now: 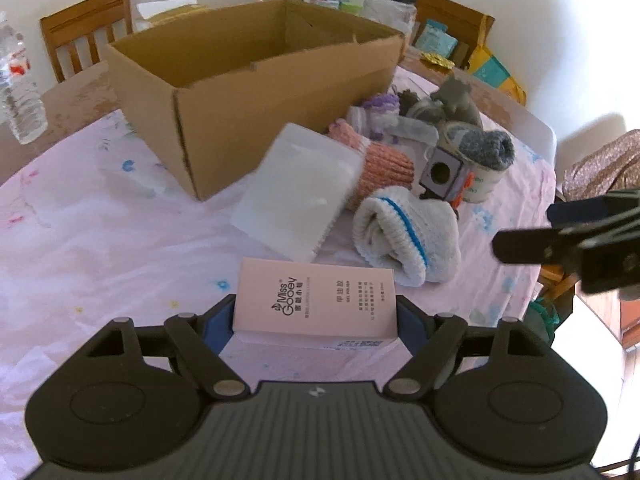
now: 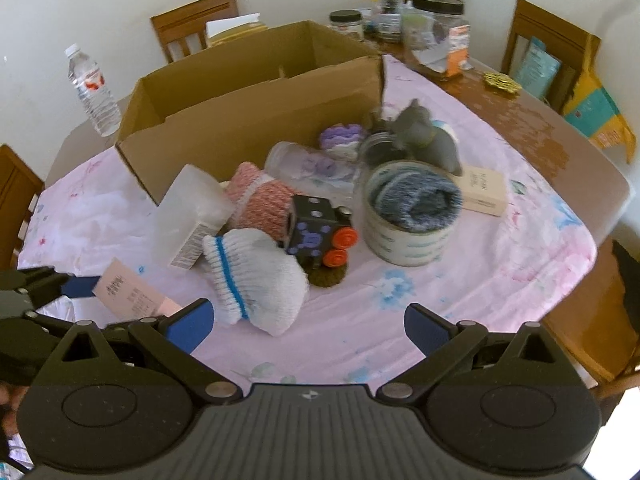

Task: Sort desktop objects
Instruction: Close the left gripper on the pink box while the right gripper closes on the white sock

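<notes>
My left gripper [image 1: 316, 312] is shut on a pink "Miss Gooey" box [image 1: 316, 300], held just above the pink tablecloth; the box also shows at the left of the right wrist view [image 2: 132, 294]. My right gripper [image 2: 308, 324] is open and empty, low over the cloth, just in front of a white rolled sock with a blue stripe [image 2: 260, 276]. An open cardboard box [image 1: 248, 80] stands behind the pile. The pile holds a white plastic box [image 1: 300, 188], a pink knitted roll [image 2: 264, 204], a black dice toy with orange wheels [image 2: 316, 232] and a tape roll with a grey sock inside [image 2: 412, 216].
A water bottle [image 2: 94, 88] stands at the far left. Jars and clutter [image 2: 432, 32] sit at the table's back. A second pale box [image 2: 484, 192] lies right of the tape roll. A grey plush [image 2: 424, 132] and purple items lie behind. Wooden chairs ring the table.
</notes>
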